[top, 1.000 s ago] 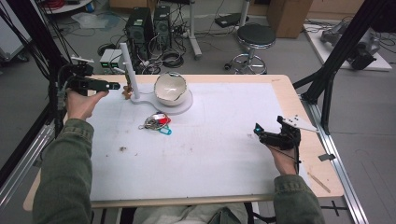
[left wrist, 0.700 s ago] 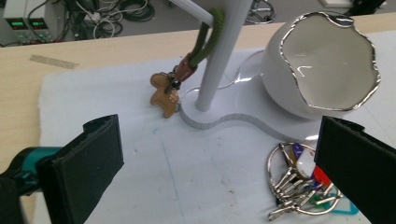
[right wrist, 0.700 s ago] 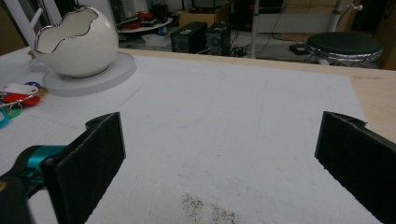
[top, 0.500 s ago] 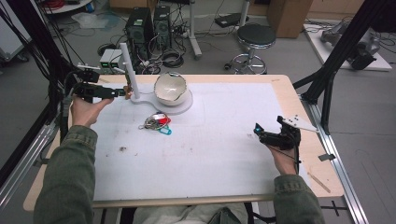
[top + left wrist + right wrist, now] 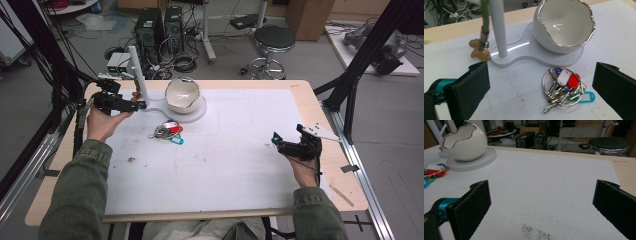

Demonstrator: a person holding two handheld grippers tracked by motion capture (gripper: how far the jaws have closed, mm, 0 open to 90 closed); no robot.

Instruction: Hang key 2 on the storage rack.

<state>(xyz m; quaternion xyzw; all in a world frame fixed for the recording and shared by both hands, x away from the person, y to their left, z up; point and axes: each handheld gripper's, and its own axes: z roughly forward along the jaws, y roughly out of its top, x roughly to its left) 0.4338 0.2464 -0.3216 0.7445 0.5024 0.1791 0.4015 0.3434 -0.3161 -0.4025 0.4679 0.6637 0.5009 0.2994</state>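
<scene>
A white egg-shaped bowl (image 5: 182, 95) with a silver rim sits on a white stand base (image 5: 199, 115) that carries an upright white post (image 5: 137, 75). A key ring (image 5: 167, 131) with red, white, blue and teal tags lies on the mat just in front of the base. My left gripper (image 5: 142, 105) is open, its tips close to the foot of the post. In the left gripper view the keys (image 5: 562, 87) lie between the open jaws, and a brown charm (image 5: 477, 50) hangs on a green strap beside the post (image 5: 497, 27). My right gripper (image 5: 276, 139) stands open at the right, holding nothing.
A white mat (image 5: 230, 160) covers most of the wooden table (image 5: 325, 100). A dark smudge (image 5: 534, 231) marks the mat before the right gripper (image 5: 541, 195). Behind the table stand computer towers (image 5: 160, 25) and a round stool (image 5: 272, 37). Black frame bars (image 5: 360, 65) rise at both sides.
My left gripper has moved right, from the table's left edge to the foot of the white post. The right gripper has stayed in place.
</scene>
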